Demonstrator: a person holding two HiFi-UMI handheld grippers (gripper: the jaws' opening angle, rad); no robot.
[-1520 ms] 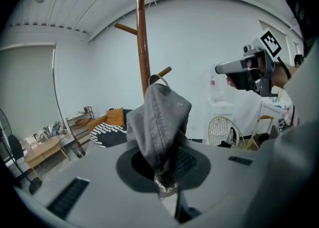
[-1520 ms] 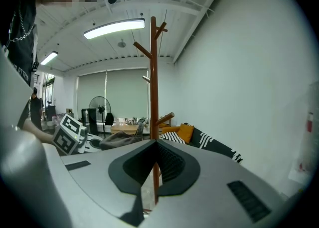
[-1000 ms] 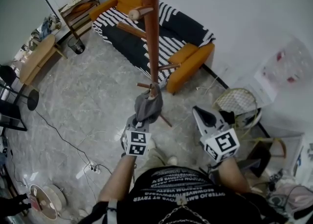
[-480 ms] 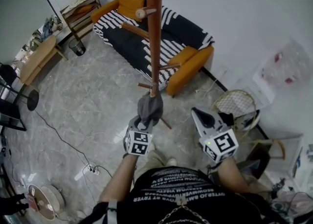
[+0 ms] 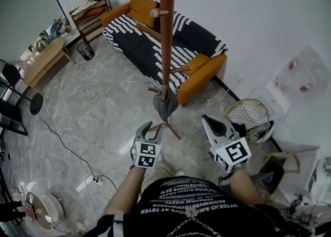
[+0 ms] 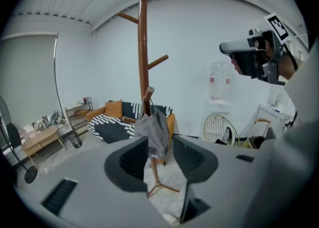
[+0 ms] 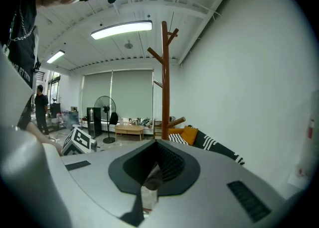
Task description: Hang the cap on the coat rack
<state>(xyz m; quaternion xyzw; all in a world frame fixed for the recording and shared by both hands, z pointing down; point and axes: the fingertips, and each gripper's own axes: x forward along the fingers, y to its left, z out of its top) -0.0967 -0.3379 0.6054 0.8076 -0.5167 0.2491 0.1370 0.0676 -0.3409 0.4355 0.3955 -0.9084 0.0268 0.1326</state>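
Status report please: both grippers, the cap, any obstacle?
Left gripper just opened, empty. Right gripper shut, empty. Cap hangs on coat rack, low peg. No obstacle seen.

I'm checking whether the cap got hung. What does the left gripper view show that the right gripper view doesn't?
Only left gripper view: the grey cap hanging on the coat rack, beyond the left gripper, whose jaws have just been opening, nothing between them. Only right gripper view: a distant standing person, the left gripper's marker cube. Both: coat rack, striped sofa.
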